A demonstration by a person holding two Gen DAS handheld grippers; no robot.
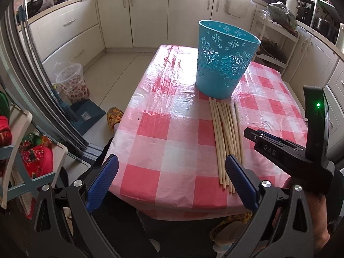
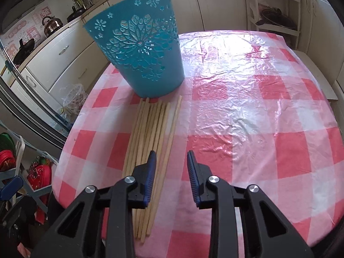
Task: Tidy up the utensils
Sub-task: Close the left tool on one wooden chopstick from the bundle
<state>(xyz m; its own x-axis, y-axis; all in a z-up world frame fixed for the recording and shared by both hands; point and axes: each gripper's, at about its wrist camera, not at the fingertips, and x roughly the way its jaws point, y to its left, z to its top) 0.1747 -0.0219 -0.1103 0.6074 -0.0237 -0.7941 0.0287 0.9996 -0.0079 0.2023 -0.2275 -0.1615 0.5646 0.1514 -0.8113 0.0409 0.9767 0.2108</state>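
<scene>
Several pale wooden chopsticks [image 1: 225, 137] [image 2: 150, 129] lie side by side on the pink-and-white checked tablecloth [image 1: 161, 129] [image 2: 247, 107], their far ends against a turquoise perforated bucket [image 1: 223, 64] [image 2: 142, 49] that stands upright. My right gripper [image 2: 171, 157] hovers over the bundle's right side with its jaws part-way apart. The rightmost chopstick runs under the gap, and the pads do not touch it. It also shows from the side in the left wrist view as the right gripper [image 1: 250, 132]. My left gripper [image 1: 172, 159] is wide open at the table's near edge, holding nothing.
On the floor to the left are a clear bin with a flowered liner [image 1: 72, 81] and a foot in a patterned slipper [image 1: 114, 116]. A rack with red items [image 1: 32, 157] stands near left. A white shelf unit [image 1: 277, 49] is beyond the table.
</scene>
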